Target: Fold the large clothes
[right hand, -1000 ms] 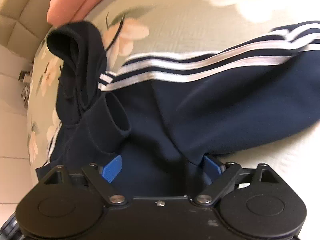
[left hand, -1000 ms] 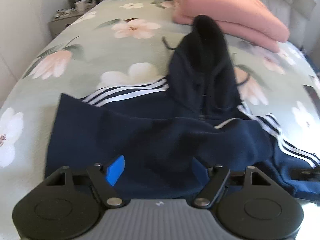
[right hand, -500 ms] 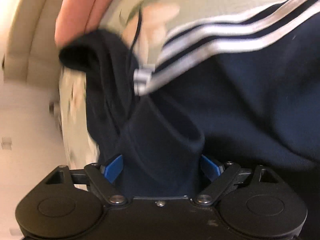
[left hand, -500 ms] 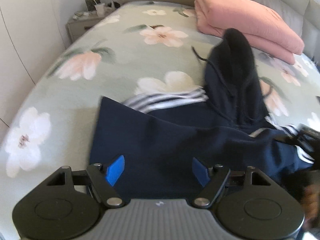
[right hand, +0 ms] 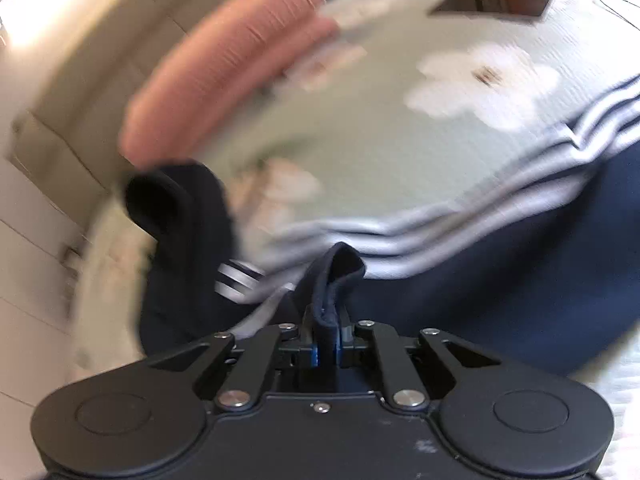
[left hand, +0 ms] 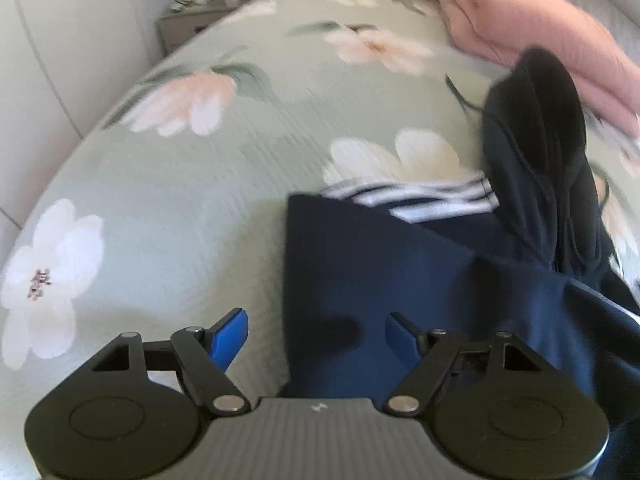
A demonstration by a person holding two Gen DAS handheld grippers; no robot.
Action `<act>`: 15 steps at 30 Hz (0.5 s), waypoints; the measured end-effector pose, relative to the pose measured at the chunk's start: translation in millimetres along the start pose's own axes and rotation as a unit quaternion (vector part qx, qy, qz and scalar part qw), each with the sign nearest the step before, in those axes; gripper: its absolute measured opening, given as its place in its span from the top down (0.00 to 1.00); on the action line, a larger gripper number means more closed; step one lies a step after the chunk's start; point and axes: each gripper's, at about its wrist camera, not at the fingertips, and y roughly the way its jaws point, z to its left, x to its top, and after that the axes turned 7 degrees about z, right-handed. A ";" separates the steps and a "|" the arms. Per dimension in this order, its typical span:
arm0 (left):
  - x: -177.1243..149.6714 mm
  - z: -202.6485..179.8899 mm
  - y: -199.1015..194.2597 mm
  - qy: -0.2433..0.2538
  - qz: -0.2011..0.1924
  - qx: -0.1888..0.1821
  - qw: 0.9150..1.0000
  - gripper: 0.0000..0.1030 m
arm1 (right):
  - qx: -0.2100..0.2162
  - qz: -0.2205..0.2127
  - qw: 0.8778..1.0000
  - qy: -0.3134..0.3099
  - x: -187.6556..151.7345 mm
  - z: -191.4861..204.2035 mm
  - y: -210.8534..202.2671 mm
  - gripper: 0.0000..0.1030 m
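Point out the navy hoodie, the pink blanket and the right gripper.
navy hoodie (left hand: 360, 280), left wrist view, flat body panel.
pink blanket (left hand: 520, 36), left wrist view, top fold.
right gripper (right hand: 326, 336), right wrist view, between the fingers.

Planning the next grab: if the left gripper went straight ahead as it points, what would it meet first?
Probably the navy hoodie: its flat edge already lies between the open left gripper fingers. Depth is unclear.

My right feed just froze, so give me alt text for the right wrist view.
The right gripper has its jaws shut on a bunched fold of the navy hoodie, whose white stripes run across the green floral bedspread. A folded pink blanket lies beyond; the picture is motion-blurred.
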 end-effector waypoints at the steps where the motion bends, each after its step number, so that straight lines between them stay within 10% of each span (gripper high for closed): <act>1: -2.3 1.6 3.5 -0.003 0.002 -0.004 1.000 0.25 | -0.011 0.011 1.000 -0.002 -2.4 -3.0 5.1 0.83; 9: -10.2 2.6 10.4 0.022 0.034 0.014 0.999 0.25 | -0.143 -0.032 0.987 -0.072 -1.0 21.3 -15.0 0.52; 11: -12.0 -2.2 -0.4 0.036 0.028 -0.004 0.999 0.24 | -0.112 -0.027 0.989 -0.087 3.1 38.1 -23.2 0.46; 13: -14.7 -12.2 -4.3 0.061 0.025 -0.008 0.998 0.23 | -0.077 -0.006 0.989 -0.128 1.3 70.6 -20.1 0.16; 15: -19.9 -24.6 -2.0 0.092 0.030 -0.011 0.995 0.21 | -0.049 0.031 0.983 -0.175 -3.6 102.5 -3.9 0.17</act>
